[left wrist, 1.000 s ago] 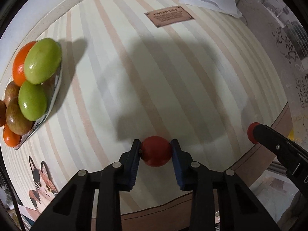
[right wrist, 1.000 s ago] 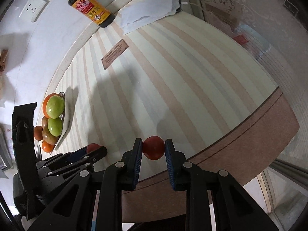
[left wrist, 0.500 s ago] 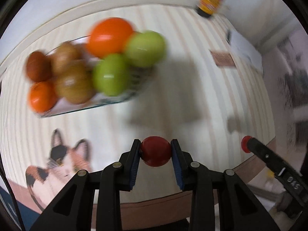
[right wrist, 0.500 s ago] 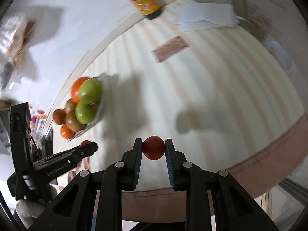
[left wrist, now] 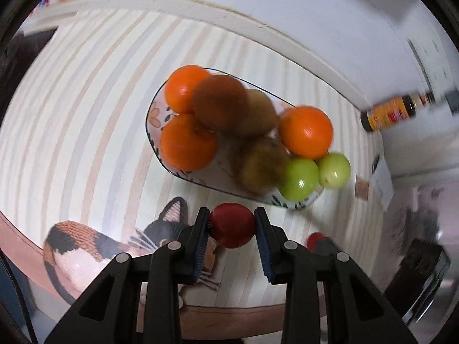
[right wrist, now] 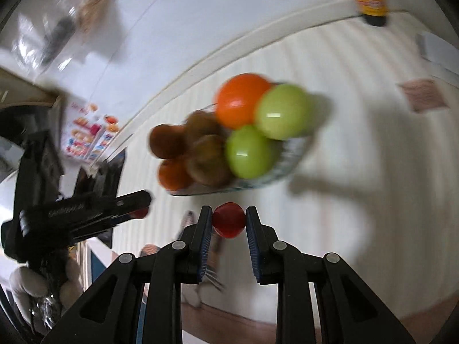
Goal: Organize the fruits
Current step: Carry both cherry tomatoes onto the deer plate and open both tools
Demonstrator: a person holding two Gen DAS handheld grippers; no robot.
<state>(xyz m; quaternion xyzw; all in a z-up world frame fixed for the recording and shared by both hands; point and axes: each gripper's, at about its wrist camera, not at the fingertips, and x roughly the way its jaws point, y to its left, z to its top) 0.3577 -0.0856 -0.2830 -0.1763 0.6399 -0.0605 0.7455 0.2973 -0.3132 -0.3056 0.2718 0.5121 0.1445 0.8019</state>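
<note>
I have a small, smooth red round fruit [left wrist: 232,225] clenched across its middle in the left gripper [left wrist: 231,226] and another [right wrist: 229,220] in the right gripper [right wrist: 229,221], both just short of the heaped patterned oval fruit dish [left wrist: 155,114]; they look light, firm and slippery.

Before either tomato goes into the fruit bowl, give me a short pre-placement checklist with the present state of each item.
1. Left gripper shut on its tomato: ok.
2. Right gripper shut on its tomato: ok.
3. Bowl in view of both cameras: ok.
4. Free room in the bowl: not ok; oranges, brown fruits and green fruits are heaped across it.
5. Grippers apart from each other: ok; the left one shows off to the side in the right view.
6. Heap stable enough to take more fruit: cannot tell, the frames are blurred.
</note>
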